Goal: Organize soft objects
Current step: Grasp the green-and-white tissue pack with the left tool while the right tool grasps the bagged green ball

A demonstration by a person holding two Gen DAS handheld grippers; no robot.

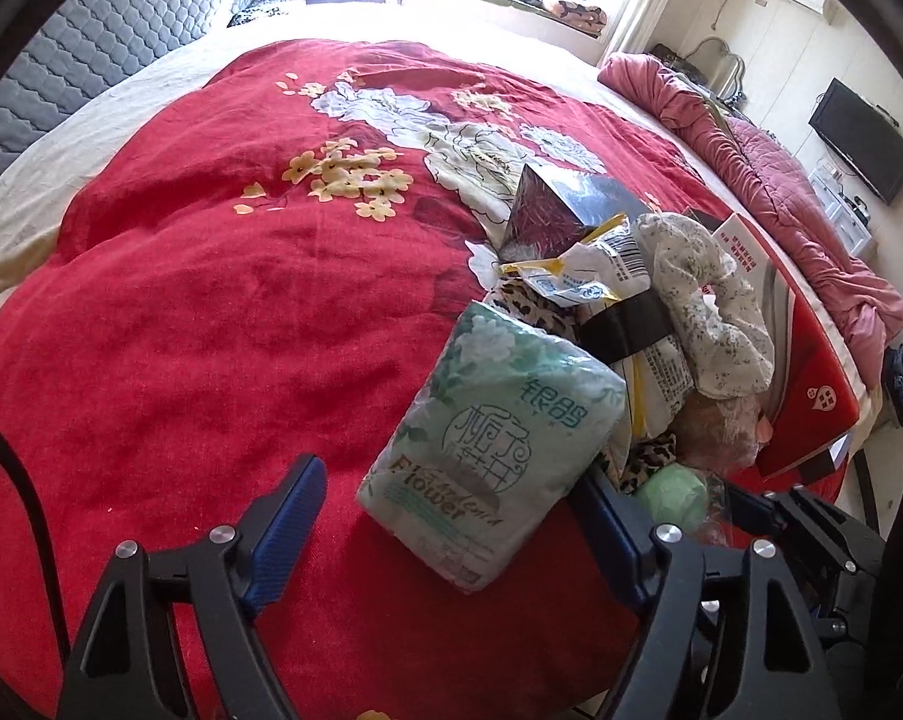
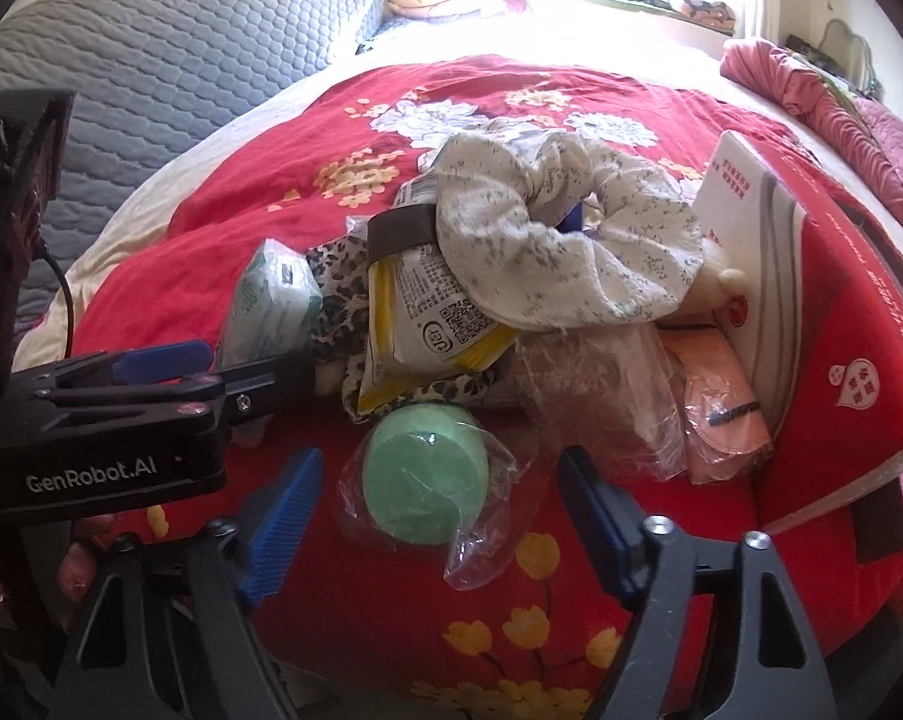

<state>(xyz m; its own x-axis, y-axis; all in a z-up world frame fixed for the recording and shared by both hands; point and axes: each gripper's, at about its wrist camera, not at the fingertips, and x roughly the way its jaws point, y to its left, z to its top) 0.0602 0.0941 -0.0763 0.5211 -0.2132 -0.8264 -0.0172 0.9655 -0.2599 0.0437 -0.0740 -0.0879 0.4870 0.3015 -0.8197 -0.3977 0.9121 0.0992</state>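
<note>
- Our left gripper (image 1: 451, 531) has its jaws spread wide, the near end of the green tissue pack (image 1: 490, 450) sitting between them; whether either pad touches it we cannot tell.
- Our right gripper (image 2: 436, 507) is also spread wide, straddling the green round pad in a clear wrapper (image 2: 425, 474); pads look clear of it.
- All this lies on the red flowered blanket (image 1: 211, 276) covering the bed, with the pile toward its right edge.
- Pile: a white flecked scrunchie (image 2: 562, 246) on top, overlapping a yellow-edged packet (image 2: 427, 324); leopard-print cloth (image 2: 331, 306) under both.
- The tissue pack leans on the pile's left side.
- A red and white box (image 2: 745, 240) stands just right of the pile, a peach pouch (image 2: 724, 408) against it.
- A dark patterned box (image 1: 562, 207) sits behind the pile.
</note>
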